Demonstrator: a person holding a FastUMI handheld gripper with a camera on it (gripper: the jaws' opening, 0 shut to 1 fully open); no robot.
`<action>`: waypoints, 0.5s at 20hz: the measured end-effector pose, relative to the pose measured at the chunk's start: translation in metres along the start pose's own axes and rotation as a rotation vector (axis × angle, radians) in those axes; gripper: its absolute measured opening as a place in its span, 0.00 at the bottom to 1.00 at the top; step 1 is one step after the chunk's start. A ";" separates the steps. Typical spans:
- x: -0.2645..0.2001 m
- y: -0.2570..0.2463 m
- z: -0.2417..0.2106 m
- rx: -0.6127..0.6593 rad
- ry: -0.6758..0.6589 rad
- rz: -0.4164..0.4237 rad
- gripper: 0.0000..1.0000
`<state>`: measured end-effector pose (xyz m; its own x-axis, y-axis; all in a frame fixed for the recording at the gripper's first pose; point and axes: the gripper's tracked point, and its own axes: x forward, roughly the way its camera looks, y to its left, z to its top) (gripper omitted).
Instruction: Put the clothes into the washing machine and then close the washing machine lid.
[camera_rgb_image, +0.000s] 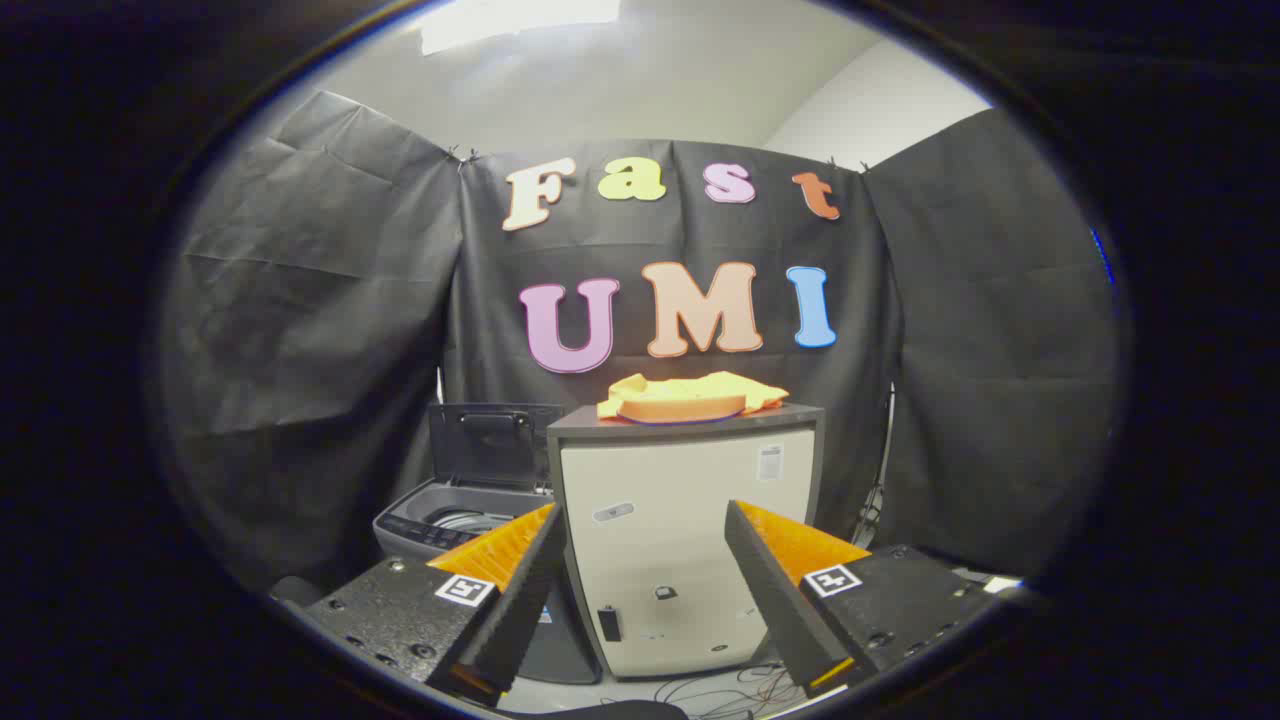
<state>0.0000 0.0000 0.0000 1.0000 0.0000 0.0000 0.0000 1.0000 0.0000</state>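
A yellow garment (700, 388) lies in an orange dish (682, 408) on top of a tall white cabinet (690, 540), well beyond my fingers. To the cabinet's left stands a grey top-loading washing machine (440, 522) with its dark lid (492, 445) raised upright; the drum opening shows. My gripper (645, 520) is open, held back from the cabinet, with nothing between its fingers. The left finger (520, 560) overlaps the washer's right side in the view.
Black cloth walls close the booth on three sides. Cables (720, 688) lie on the floor in front of the cabinet. A gap of floor runs between the washer and the left cloth wall.
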 end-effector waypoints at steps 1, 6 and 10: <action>0.000 0.001 0.000 -0.002 0.001 0.003 0.97; 0.002 0.002 0.001 0.010 0.001 0.005 0.97; 0.009 0.006 0.001 0.034 0.009 0.012 0.97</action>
<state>0.0088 0.0057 0.0007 0.9999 0.0123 -0.0085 -0.0120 0.9993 0.0342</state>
